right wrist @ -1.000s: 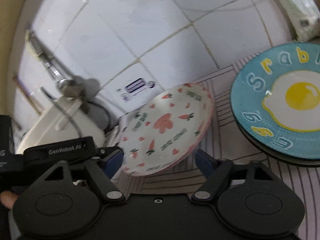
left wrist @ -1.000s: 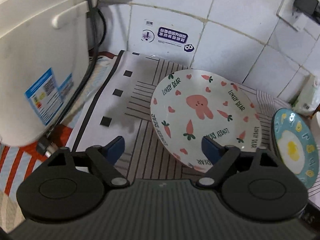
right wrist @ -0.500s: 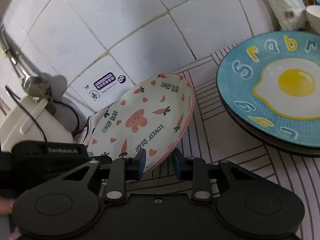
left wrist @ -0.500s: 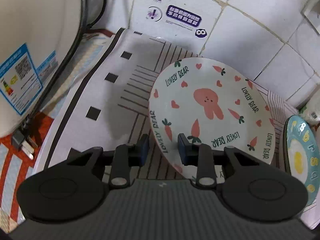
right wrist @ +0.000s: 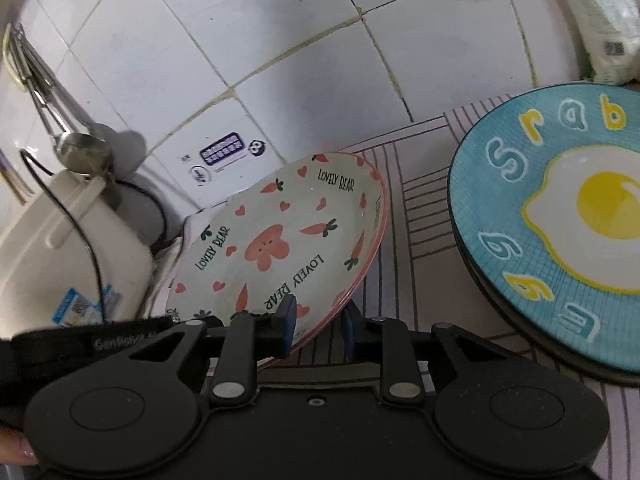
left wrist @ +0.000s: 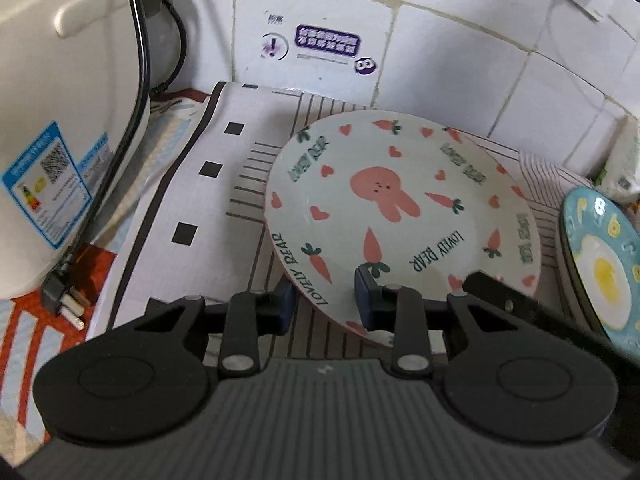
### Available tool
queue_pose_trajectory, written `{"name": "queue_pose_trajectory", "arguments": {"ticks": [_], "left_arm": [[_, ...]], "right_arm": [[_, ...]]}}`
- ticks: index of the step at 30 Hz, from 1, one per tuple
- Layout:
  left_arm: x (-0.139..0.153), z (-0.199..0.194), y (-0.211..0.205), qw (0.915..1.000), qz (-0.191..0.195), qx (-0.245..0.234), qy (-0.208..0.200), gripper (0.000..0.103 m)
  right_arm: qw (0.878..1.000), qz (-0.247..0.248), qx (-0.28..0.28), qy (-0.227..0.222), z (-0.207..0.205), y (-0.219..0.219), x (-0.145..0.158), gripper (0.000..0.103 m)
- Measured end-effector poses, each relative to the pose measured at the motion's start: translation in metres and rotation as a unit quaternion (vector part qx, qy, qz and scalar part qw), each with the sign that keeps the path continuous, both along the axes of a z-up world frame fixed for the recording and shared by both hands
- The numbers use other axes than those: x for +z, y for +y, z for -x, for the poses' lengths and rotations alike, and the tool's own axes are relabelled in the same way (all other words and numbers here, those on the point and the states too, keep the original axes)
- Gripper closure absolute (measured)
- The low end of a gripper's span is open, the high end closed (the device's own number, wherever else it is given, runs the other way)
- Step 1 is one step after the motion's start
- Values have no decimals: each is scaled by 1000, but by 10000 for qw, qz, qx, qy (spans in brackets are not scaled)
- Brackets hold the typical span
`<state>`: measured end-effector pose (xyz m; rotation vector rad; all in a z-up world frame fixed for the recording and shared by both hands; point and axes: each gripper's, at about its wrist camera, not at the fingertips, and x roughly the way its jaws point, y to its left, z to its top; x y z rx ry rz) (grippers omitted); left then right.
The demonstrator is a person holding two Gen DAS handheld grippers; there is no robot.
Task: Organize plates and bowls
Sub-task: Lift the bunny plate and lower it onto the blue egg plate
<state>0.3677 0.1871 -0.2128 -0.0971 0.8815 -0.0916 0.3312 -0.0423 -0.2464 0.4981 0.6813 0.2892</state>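
Observation:
A white plate with a pink rabbit, carrots and "LOVELY BEAR" lettering (left wrist: 400, 208) is held tilted above the striped mat. My left gripper (left wrist: 324, 300) is shut on its near rim, one finger under and one on top. My right gripper (right wrist: 318, 326) is shut on the rim of the same plate (right wrist: 276, 240), from the other side. A blue plate with a fried-egg picture (right wrist: 560, 216) lies on a dark plate to the right; it also shows in the left wrist view (left wrist: 600, 264).
A cream rice cooker (left wrist: 60, 120) with a black cord and loose plug (left wrist: 64, 296) stands at the left. The white tiled wall (left wrist: 440, 60) is close behind. A striped mat (left wrist: 192, 216) covers the counter. A white packet (right wrist: 600, 20) leans at the far right.
Both grippers went from open to shut on the rabbit plate's rim. The plate is lifted and tilted, and has since shifted slightly toward the blue plate.

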Motion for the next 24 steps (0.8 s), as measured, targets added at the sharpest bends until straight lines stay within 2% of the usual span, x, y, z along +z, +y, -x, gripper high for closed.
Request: {"name": "queue_pose_trajectory", "arguments": {"ticks": [2, 6, 12, 19, 24], "left_arm": [[7, 9, -3, 10000, 33, -84, 27, 74], [23, 26, -6, 9999, 35, -153, -6, 74], [59, 54, -11, 9996, 128, -173, -192, 74], [104, 87, -30, 9976, 152, -452, -494, 74], [125, 101, -49, 9946, 241, -711, -711, 74]], "right_arm": [[9999, 119, 41, 0, 3, -2, 4, 75], [9998, -9, 175, 3, 11, -10, 14, 75], [9989, -220, 245, -319, 36, -23, 38, 74], [9956, -474, 114, -799, 71, -51, 71, 74], [9947, -345, -70, -966, 91, -72, 96, 74]]}}
